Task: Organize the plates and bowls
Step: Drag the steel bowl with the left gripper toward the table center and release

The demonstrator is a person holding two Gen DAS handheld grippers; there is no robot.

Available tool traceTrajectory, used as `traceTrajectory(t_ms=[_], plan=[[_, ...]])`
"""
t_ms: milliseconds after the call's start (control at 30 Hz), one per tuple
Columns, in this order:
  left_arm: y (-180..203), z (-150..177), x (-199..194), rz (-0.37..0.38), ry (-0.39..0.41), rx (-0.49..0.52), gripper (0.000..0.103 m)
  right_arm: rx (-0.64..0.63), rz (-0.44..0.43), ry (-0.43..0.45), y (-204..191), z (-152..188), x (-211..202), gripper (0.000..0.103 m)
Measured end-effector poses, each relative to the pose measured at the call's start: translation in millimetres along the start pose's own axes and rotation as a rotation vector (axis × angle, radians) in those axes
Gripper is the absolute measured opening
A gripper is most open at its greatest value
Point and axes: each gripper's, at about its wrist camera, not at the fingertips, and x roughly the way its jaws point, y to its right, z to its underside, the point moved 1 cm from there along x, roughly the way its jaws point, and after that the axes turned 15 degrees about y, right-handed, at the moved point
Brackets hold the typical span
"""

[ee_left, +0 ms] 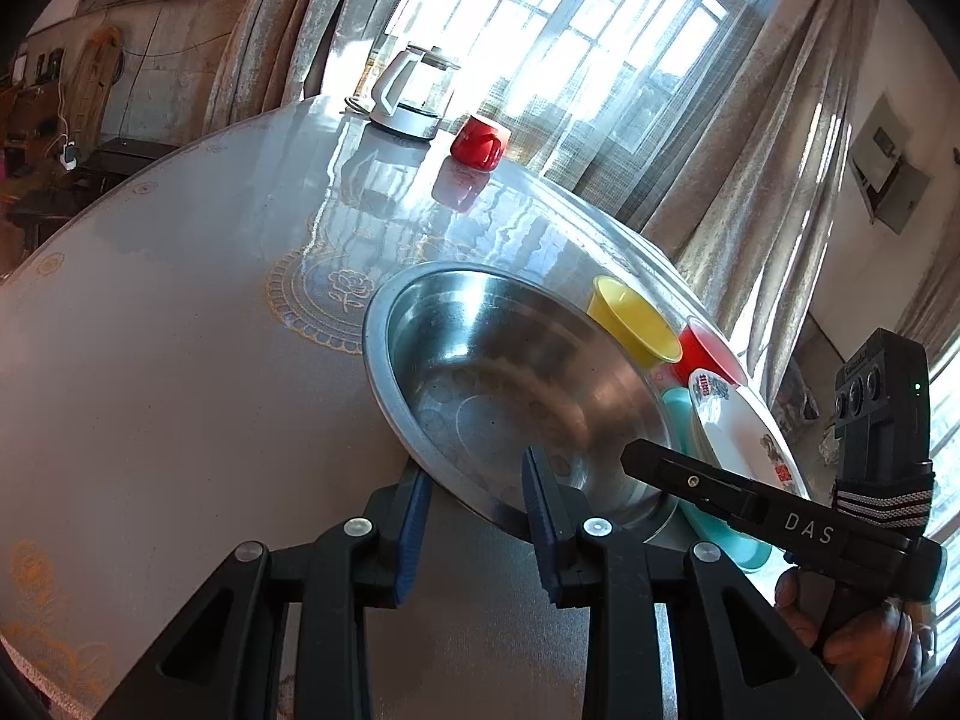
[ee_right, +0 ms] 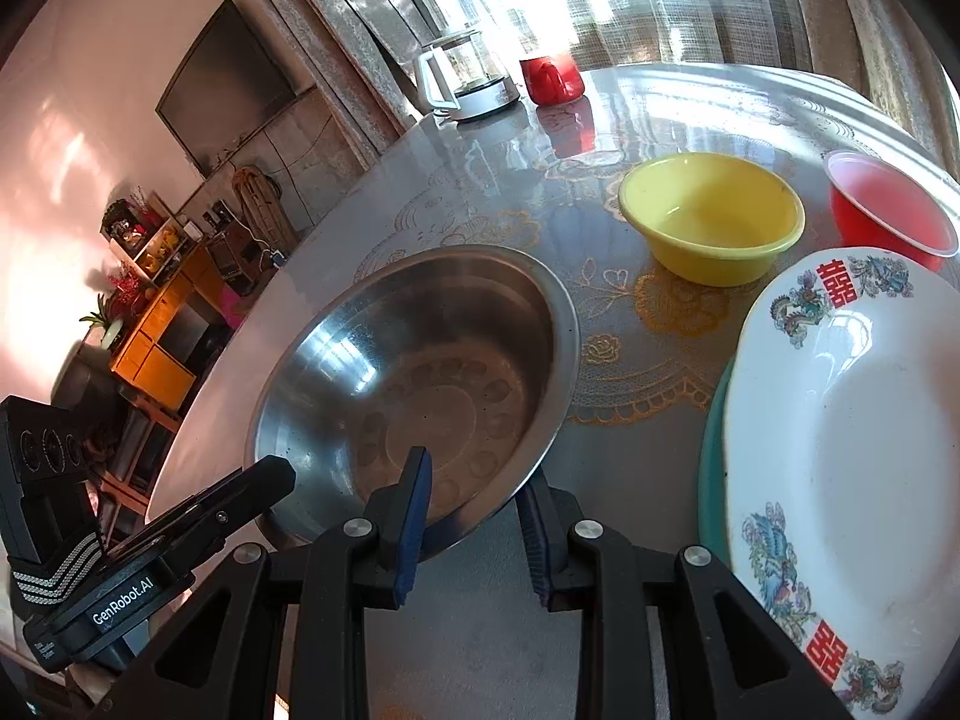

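Note:
A large steel bowl (ee_left: pixel 510 384) sits on the round table; it also shows in the right wrist view (ee_right: pixel 414 372). My left gripper (ee_left: pixel 477 510) straddles its near rim, one finger inside, one outside, with a gap to the rim. My right gripper (ee_right: pixel 477 516) straddles the rim on the other side in the same way. A yellow bowl (ee_right: pixel 711 216) and a red bowl (ee_right: pixel 888 210) stand behind. A white patterned plate (ee_right: pixel 852 438) lies on a teal plate (ee_right: pixel 711 480) to the right.
A glass kettle (ee_right: pixel 462 81) and a red mug (ee_right: pixel 552 79) stand at the far table edge (ee_left: pixel 180 150) by the curtained window. The table has a glossy embroidered cover. The other gripper's body shows in each view (ee_left: pixel 780 516).

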Motion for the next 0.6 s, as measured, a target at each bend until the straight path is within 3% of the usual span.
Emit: traceTrajectory(t_ms=[300, 600], plan=[[2, 10, -13, -0.047, -0.004, 0.032, 0.033, -0.015, -0.026, 0.002, -5, 16, -8, 0.028], [5, 5, -33, -0.183, 0.068, 0.116, 0.041, -0.024, -0.004, 0.031, 1, 15, -14, 0.032]])
